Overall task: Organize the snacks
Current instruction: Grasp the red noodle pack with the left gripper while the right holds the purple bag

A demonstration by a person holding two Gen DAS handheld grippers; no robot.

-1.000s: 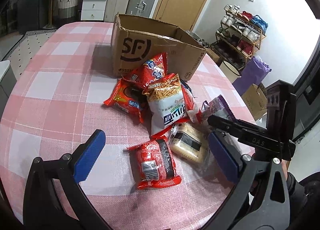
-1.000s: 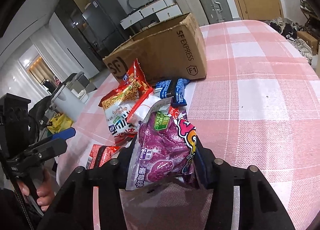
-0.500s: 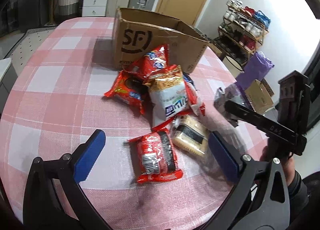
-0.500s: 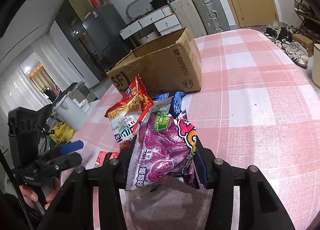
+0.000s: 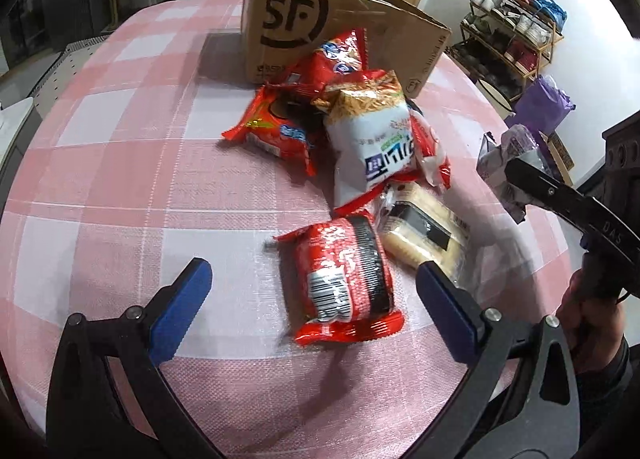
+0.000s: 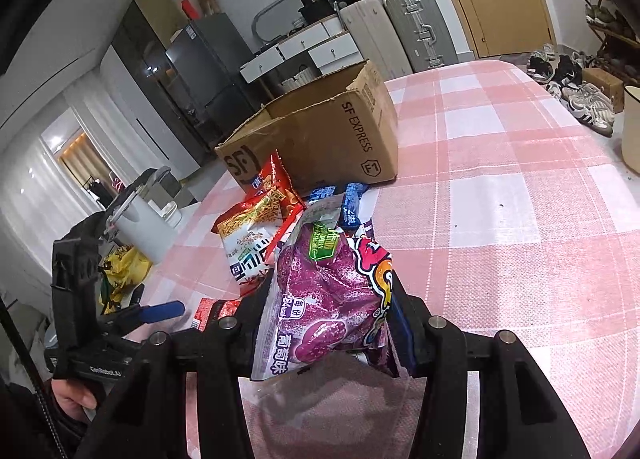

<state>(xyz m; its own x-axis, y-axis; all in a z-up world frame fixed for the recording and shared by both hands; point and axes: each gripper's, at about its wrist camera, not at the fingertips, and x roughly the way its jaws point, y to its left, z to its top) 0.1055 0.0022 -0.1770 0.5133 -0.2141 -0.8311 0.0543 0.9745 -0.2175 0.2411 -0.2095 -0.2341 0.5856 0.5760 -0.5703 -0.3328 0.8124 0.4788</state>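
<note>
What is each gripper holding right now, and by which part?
The right gripper is shut on the purple snack bag, pinching its lower half from both sides. The left gripper is open, holding nothing, above the red packet.

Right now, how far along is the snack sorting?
Early, it seems. Nothing shows inside the cardboard box, though its floor is hidden. In hand: the right hand-held gripper grips the purple snack bag; the left hand-held gripper is open above the red packet. The pile remains on the table.
</note>
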